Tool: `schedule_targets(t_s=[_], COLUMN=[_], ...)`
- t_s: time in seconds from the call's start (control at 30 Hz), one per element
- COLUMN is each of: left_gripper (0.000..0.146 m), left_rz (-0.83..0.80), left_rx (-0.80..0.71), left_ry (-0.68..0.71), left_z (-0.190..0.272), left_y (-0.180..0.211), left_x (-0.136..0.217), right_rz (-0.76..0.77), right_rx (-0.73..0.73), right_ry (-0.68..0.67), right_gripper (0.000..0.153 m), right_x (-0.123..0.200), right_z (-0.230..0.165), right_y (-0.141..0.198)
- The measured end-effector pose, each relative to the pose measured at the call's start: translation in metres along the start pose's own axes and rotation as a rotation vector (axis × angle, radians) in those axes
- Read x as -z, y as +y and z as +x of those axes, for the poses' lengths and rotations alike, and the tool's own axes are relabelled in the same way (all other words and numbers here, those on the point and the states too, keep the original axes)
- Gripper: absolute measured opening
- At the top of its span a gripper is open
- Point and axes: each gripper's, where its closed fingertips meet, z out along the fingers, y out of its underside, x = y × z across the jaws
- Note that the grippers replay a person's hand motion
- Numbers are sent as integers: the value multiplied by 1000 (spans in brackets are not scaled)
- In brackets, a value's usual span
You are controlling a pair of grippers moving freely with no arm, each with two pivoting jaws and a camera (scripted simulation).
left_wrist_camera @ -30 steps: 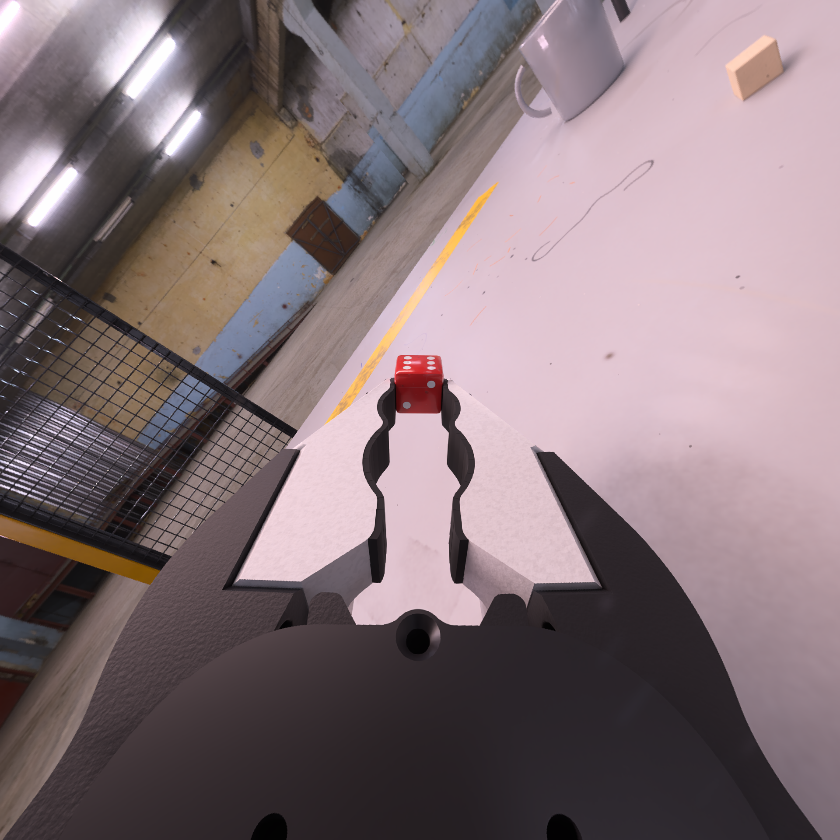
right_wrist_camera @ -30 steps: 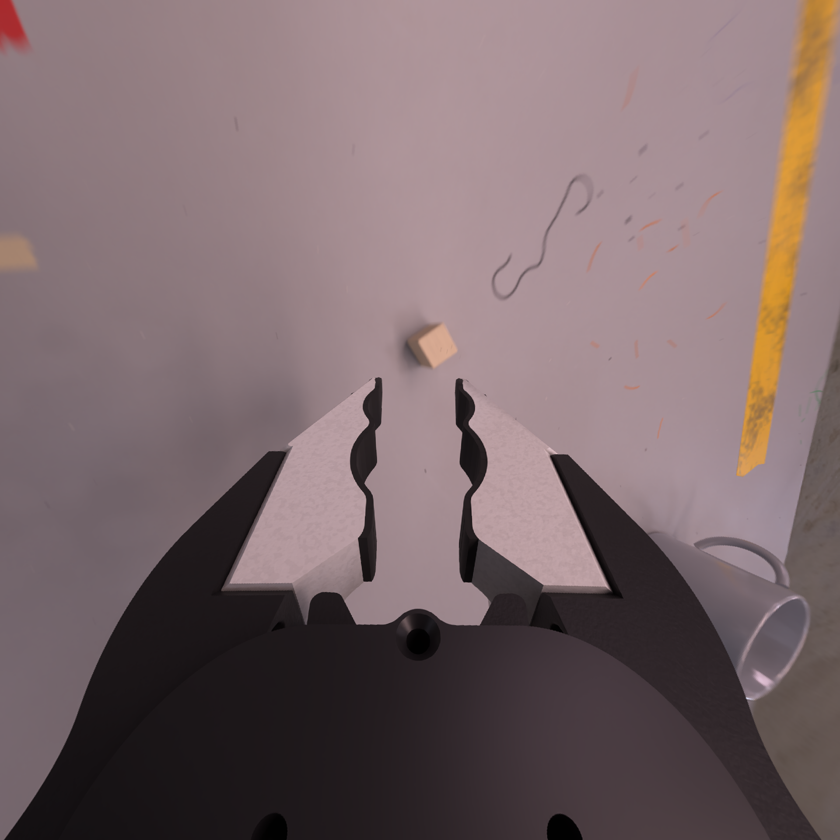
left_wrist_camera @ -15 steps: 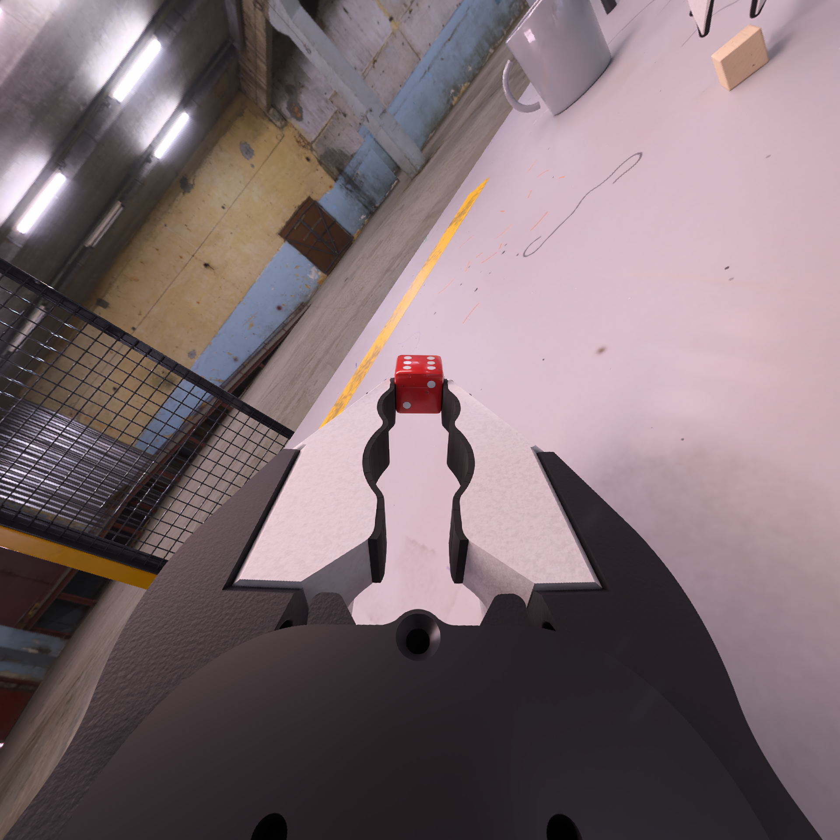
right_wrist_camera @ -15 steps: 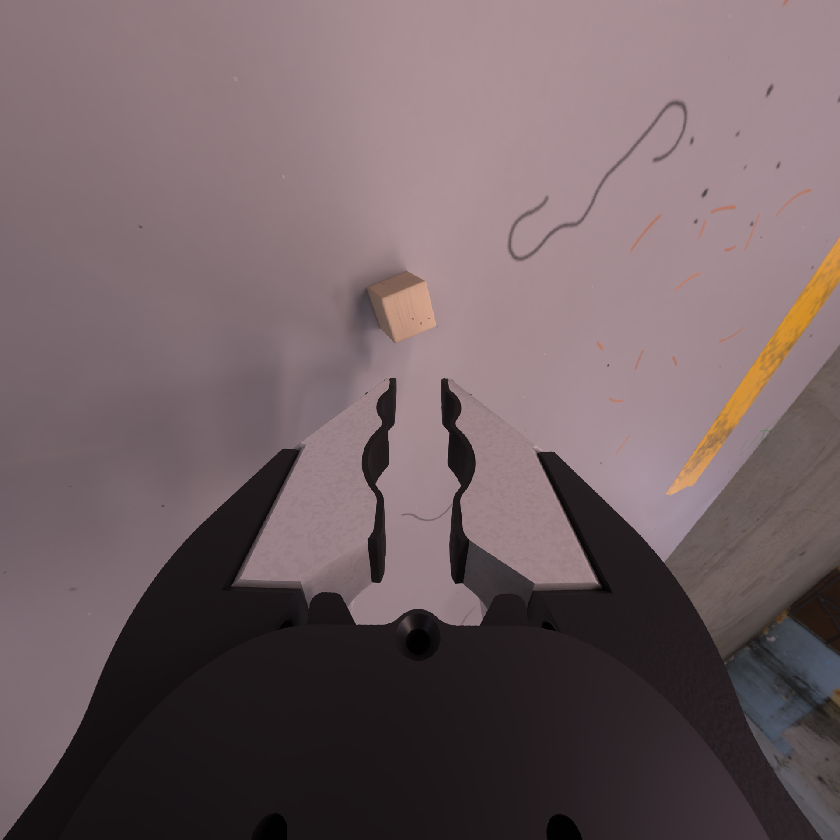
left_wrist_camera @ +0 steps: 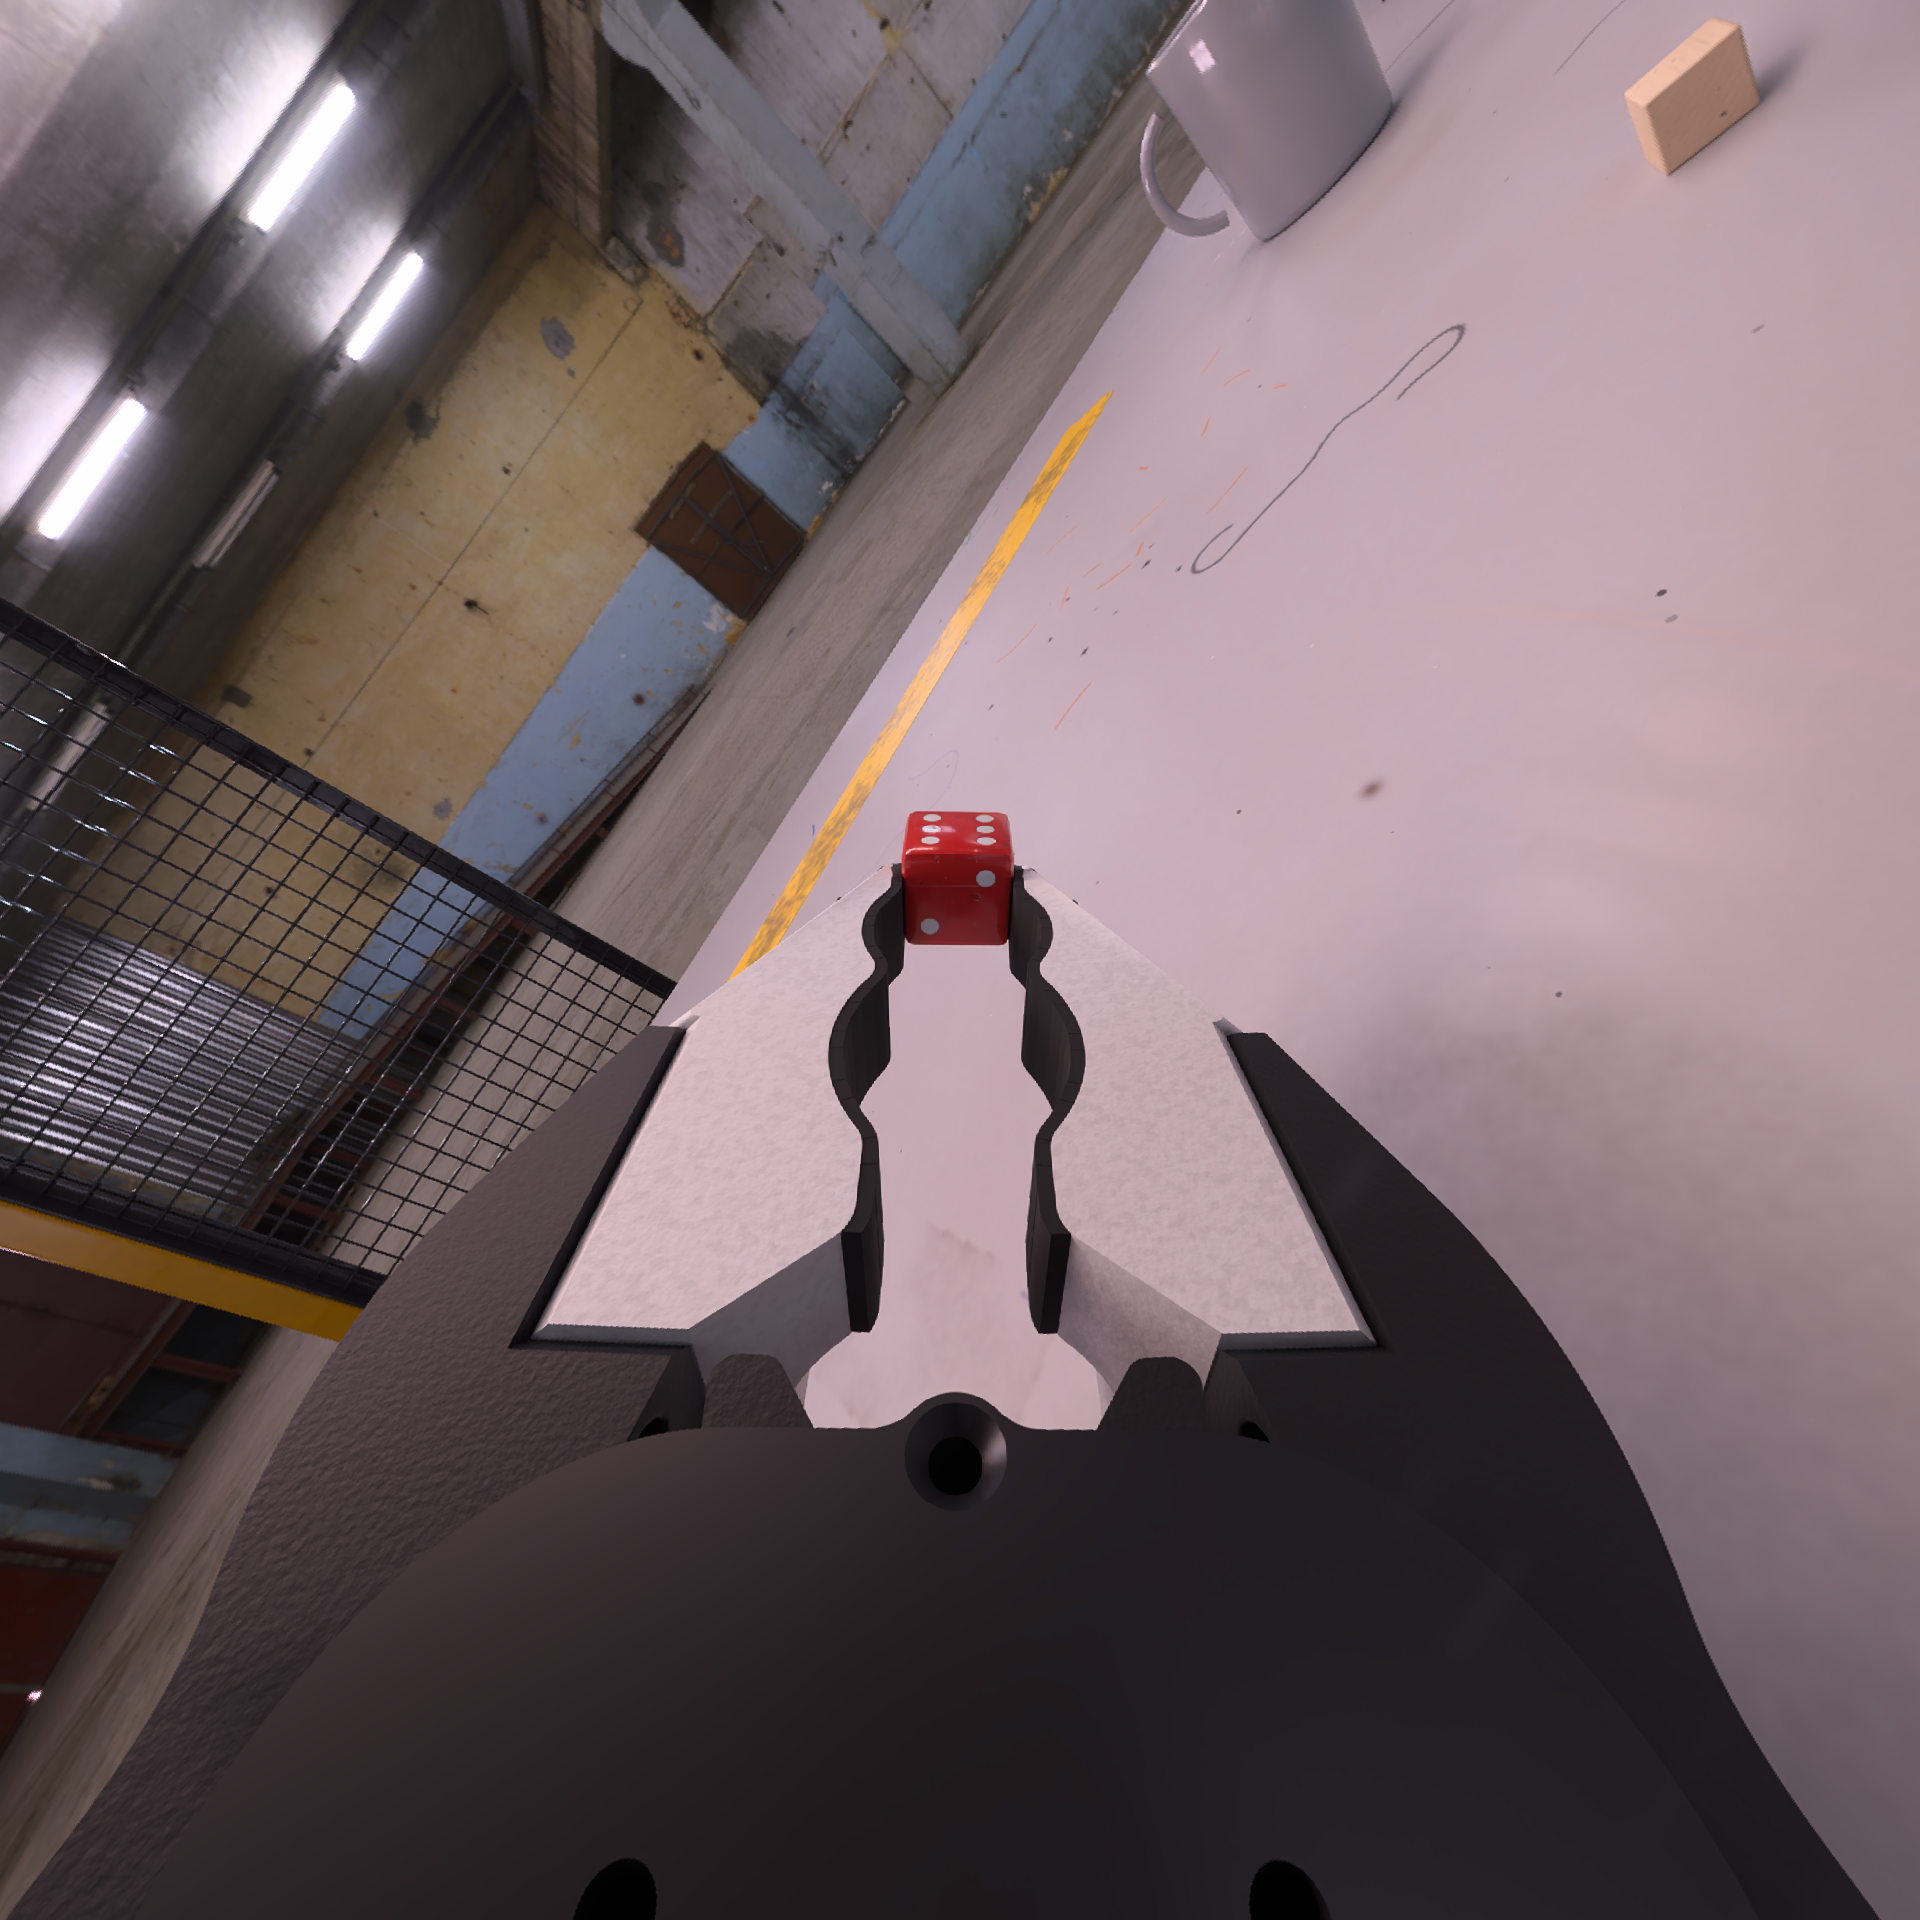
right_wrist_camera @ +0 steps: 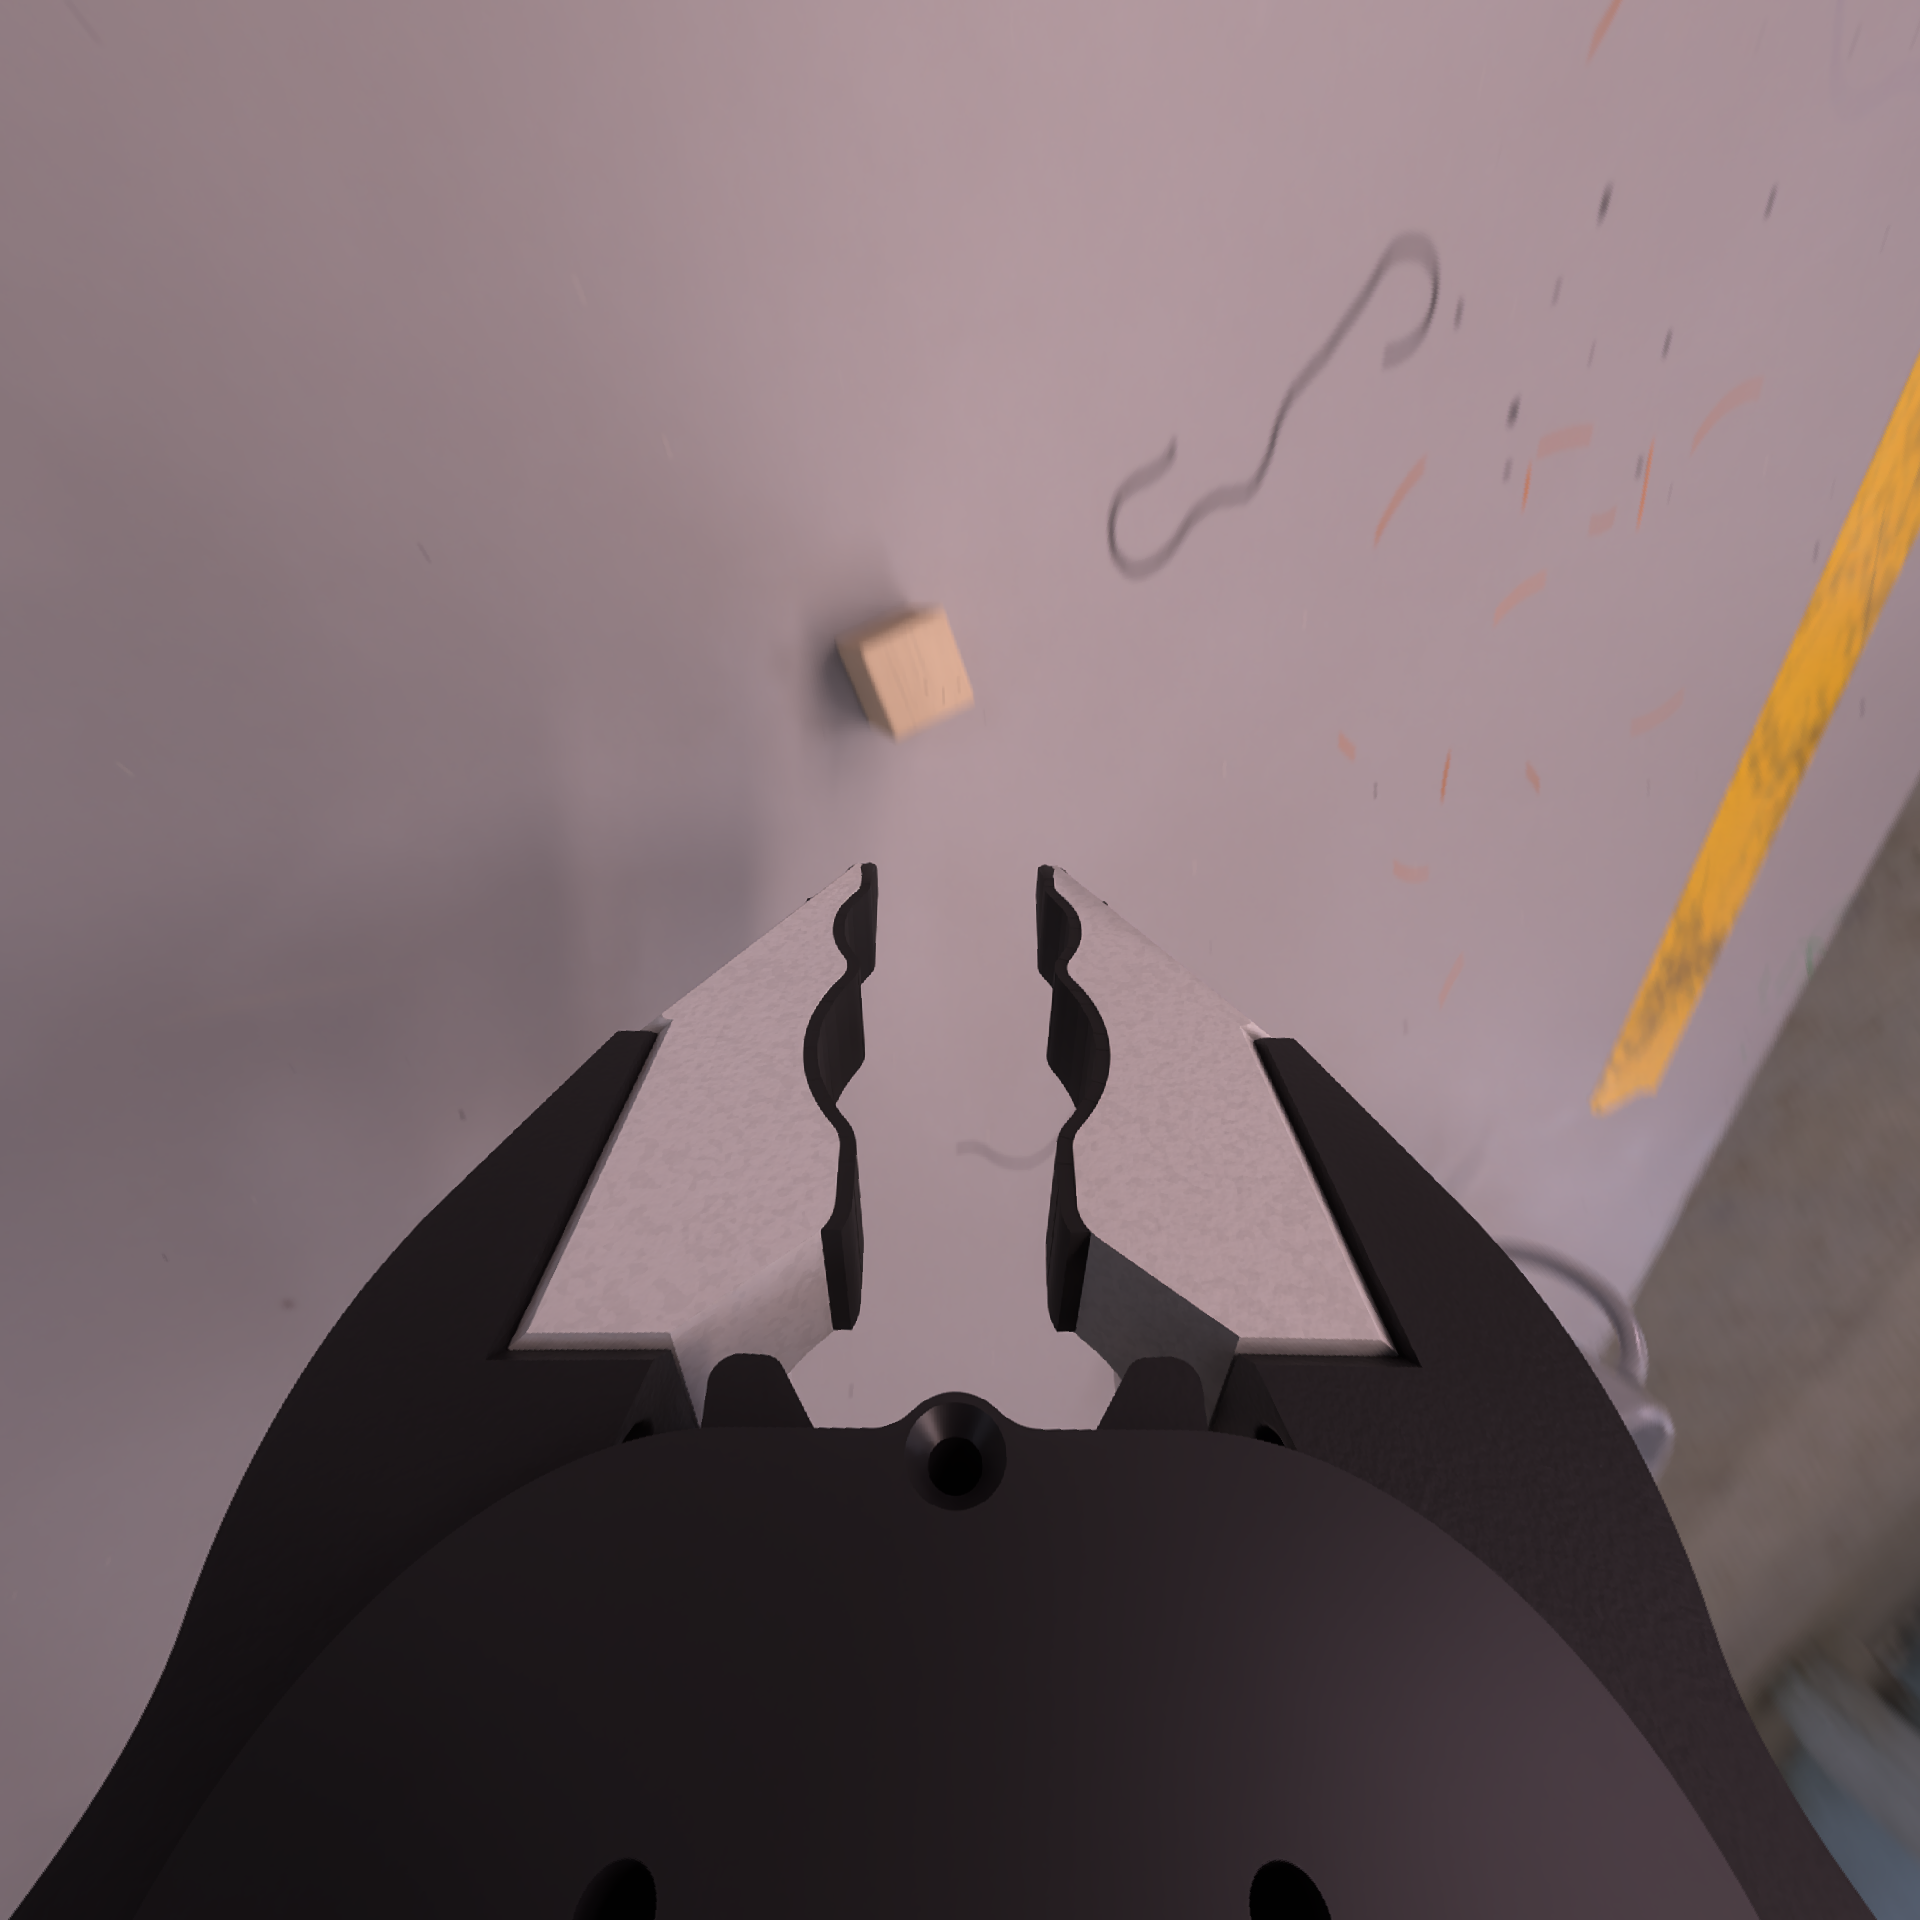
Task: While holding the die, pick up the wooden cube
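Note:
My left gripper (left_wrist_camera: 956, 904) is shut on a red die (left_wrist_camera: 956, 881) with white pips, held at the fingertips above the pale table (left_wrist_camera: 1558, 935). The wooden cube (left_wrist_camera: 1691, 96) lies far off at the top right of the left wrist view. In the right wrist view the same pale wooden cube (right_wrist_camera: 906, 671) rests on the table (right_wrist_camera: 416, 520), ahead of and slightly left of my right gripper (right_wrist_camera: 957, 878). The right gripper is open and empty, well short of the cube, looking down at it.
A white mug (left_wrist_camera: 1262, 104) stands near the table's far edge, left of the cube; part of it (right_wrist_camera: 1621, 1382) shows at the right wrist view's right edge. A yellow stripe (right_wrist_camera: 1766, 748) runs along the table edge. A wire mesh fence (left_wrist_camera: 260, 987) stands beyond the table.
The right gripper has opened wider and pulled back from the cube, which now looks smaller and farther. The left gripper keeps the die and has shifted only slightly.

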Motion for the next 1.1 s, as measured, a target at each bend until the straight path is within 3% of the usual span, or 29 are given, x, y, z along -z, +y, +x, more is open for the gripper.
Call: schedule_targets(t_s=[0.07,0.23,0.4,0.73,0.93,1.1], left_gripper=[19,19,19,19,19,19], left_rz=[-2,-2,-1,-6,-3,-4], left_rx=[-3,-5,0,-3,0,22], left_ry=[2,4,5,11,9,-12], left_z=[0,1,0,1,1,-4], left_y=[0,0,0,1,0,1], left_x=[0,0,0,-1,-1,-1], right_rz=[77,-24,4,-37,46,208], right_rx=[11,118,227,379,243,35], right_ry=[-47,-163,-193,-326,-365,-151], right_gripper=[31,36,37,25,20,20], right_x=[-2,-23,-32,-39,-38,-21], right_z=[1,1,3,-9,-9,7], right_y=[-17,-14,-27,-24,-21,-21])
